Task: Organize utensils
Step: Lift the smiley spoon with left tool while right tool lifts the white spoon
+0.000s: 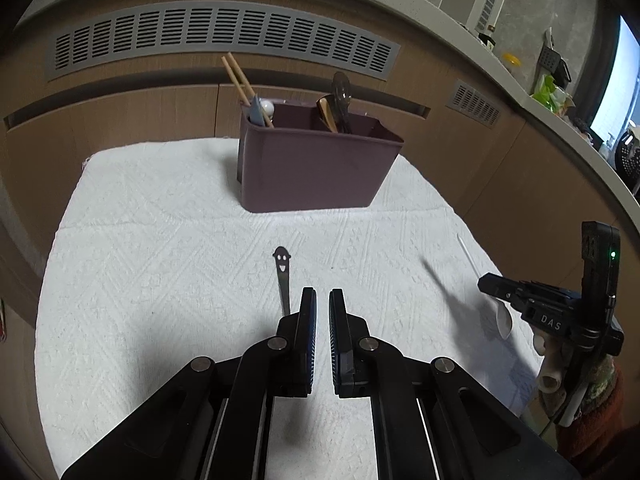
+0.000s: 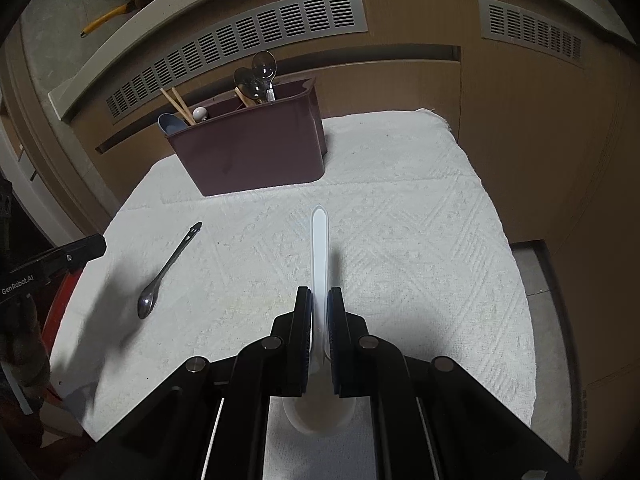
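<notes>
Utensils are what we are sorting, and most already stand in the maroon caddy (image 1: 316, 164) at the far side of the white towel (image 1: 160, 240): wooden chopsticks (image 1: 240, 80) and a small blue piece in its left compartment, dark spoons (image 1: 340, 96) in its right. Two pieces are still outside it. Our right gripper (image 2: 319, 300) is closed on the white plastic spoon (image 2: 319, 248), pinching the handle close to the bowl, so the handle runs forward past the fingertips and the bowl hangs back under the gripper. We judge this spoon light and stiff but smooth, so it could swivel between the pads; a hold nearer the middle of the handle would steady it. The metal teaspoon (image 2: 168, 270), with a smiling face cut into its handle end, lies flat on the towel, just ahead and to the left of our left gripper (image 1: 322, 300). That gripper is nearly shut and holds nothing. The teaspoon looks thin, hard and slick, lying low in the towel's weave, so we would take it across the narrow handle. Nothing lies between either spoon and the caddy; only the upright spoons and chopsticks crowd its openings.
</notes>
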Demonstrator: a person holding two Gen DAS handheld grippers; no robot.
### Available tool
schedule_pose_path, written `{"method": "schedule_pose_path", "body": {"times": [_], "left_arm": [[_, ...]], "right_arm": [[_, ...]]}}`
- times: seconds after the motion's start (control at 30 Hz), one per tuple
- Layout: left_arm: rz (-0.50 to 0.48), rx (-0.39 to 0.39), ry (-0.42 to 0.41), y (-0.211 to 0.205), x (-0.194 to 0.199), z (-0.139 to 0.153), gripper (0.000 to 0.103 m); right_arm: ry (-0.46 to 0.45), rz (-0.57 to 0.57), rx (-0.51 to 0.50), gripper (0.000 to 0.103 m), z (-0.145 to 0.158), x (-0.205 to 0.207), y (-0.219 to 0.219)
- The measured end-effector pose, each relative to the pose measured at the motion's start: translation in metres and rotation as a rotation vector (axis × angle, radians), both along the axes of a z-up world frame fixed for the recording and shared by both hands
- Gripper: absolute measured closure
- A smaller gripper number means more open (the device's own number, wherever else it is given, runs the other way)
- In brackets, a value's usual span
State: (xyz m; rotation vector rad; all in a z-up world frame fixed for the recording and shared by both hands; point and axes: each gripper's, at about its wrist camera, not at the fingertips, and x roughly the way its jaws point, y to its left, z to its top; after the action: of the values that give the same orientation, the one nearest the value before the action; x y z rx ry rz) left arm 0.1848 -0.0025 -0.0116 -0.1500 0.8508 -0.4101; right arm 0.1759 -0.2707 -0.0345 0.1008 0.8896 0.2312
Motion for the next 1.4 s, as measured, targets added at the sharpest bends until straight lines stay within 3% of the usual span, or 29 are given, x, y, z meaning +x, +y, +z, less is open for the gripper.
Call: {"method": "schedule_pose_path", "body": {"times": [0.4, 0.67, 0.87, 1.0, 1.1, 1.33, 1.4], "left_arm": [[0.002, 0.071, 0.136, -0.01, 0.01, -0.047, 0.091], [0.028, 0.171, 0.143, -0.026, 0.035, -0.059, 0.09], [0.007, 0.194, 0.154, -0.033, 0.048, -0.066, 0.09], [-0.037, 0.178, 0.175, -0.035, 0.054, -0.065, 0.079], [-0.051, 0.181, 0.192, -0.037, 0.057, -0.064, 0.076], [-0.055, 0.174, 0.185, -0.039, 0.066, -0.064, 0.078], [-0.051, 0.2, 0.171, -0.043, 0.071, -0.064, 0.088]], "right_arm": [[0.046, 0.05, -0.039, 0.095, -0.02, 0.0, 0.02], [0.042, 0.062, -0.06, 0.095, -0.023, 0.001, 0.025], [0.055, 0.077, -0.038, 0.095, -0.027, 0.007, 0.026], [0.064, 0.077, -0.051, 0.095, -0.033, 0.013, 0.029], [0.074, 0.089, -0.067, 0.094, -0.037, 0.017, 0.033], [0.095, 0.115, -0.124, 0.089, -0.041, 0.039, 0.047], [0.09, 0.134, -0.144, 0.085, -0.042, 0.045, 0.054]]}}
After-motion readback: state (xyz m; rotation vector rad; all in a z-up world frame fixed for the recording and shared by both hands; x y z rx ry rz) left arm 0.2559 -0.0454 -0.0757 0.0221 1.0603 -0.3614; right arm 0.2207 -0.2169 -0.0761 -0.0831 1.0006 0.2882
